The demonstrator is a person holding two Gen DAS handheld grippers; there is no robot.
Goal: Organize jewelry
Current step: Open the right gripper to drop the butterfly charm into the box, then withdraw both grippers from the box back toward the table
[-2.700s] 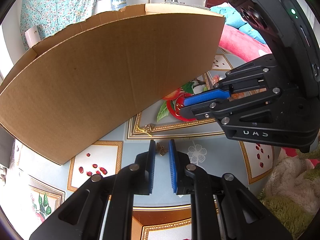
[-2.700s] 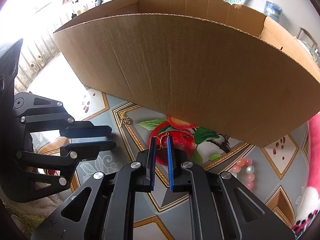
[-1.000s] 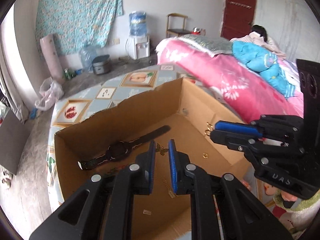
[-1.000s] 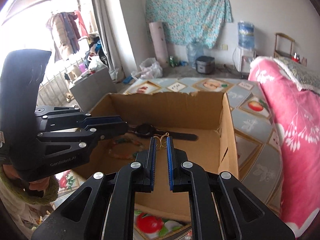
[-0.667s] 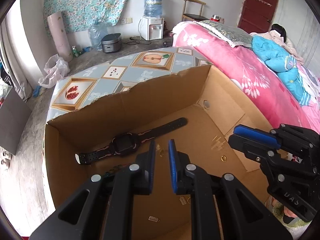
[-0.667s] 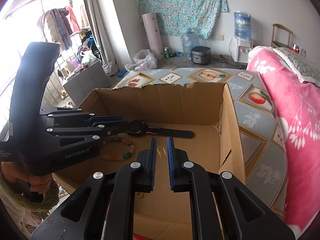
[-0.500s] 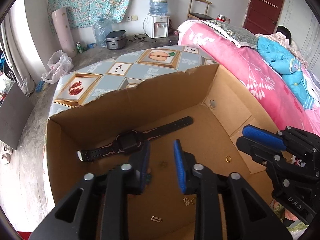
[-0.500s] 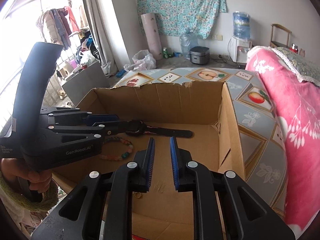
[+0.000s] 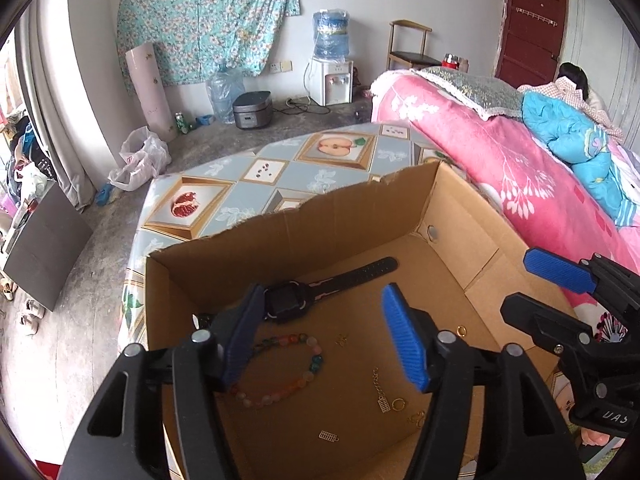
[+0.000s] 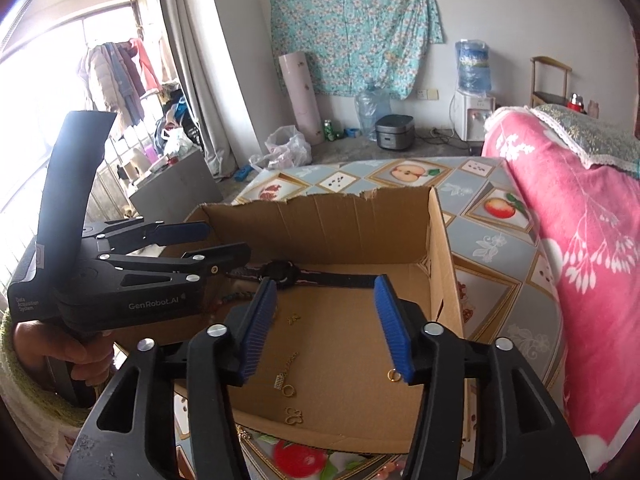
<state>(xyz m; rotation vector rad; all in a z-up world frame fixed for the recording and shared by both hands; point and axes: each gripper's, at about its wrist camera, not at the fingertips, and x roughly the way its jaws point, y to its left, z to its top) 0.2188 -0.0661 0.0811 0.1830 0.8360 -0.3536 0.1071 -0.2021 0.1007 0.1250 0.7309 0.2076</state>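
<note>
We hold both grippers over an open cardboard box (image 9: 472,236) that sits on a tabletop (image 9: 280,176) covered in a fruit-print cloth, with a pink bed (image 10: 580,220) along the right.

Left gripper (image 9: 322,334): its fingers (image 9: 404,340) stand well apart, having just been opening, and nothing is between the pads. It hangs above the near left part of the box floor. Seen between and below the fingers lies a bead bracelet (image 9: 280,372), flat on the cardboard; its left end is hidden behind the left finger. Just beyond the fingertips lies a black watch (image 9: 296,300), strap stretched toward the far right. A tiny gold charm (image 9: 341,339) lies in the gap between the fingers, on the floor of the box, touching neither.

Right gripper (image 10: 326,322): its fingers (image 10: 394,328) are also spread, having just been opening, with nothing held. Below the gap, on the box floor, lie a small gold piece (image 10: 294,317), a short chain with a tag (image 10: 285,372), a ring (image 10: 289,390) and a curled gold earring (image 10: 294,415) near the front wall. A second ring (image 10: 394,376) lies just beside the right fingertip in this view; we cannot tell contact.

In the right wrist view, a hand (image 10: 60,352) in a green cuff grips the left gripper's handle at the left edge.
</note>
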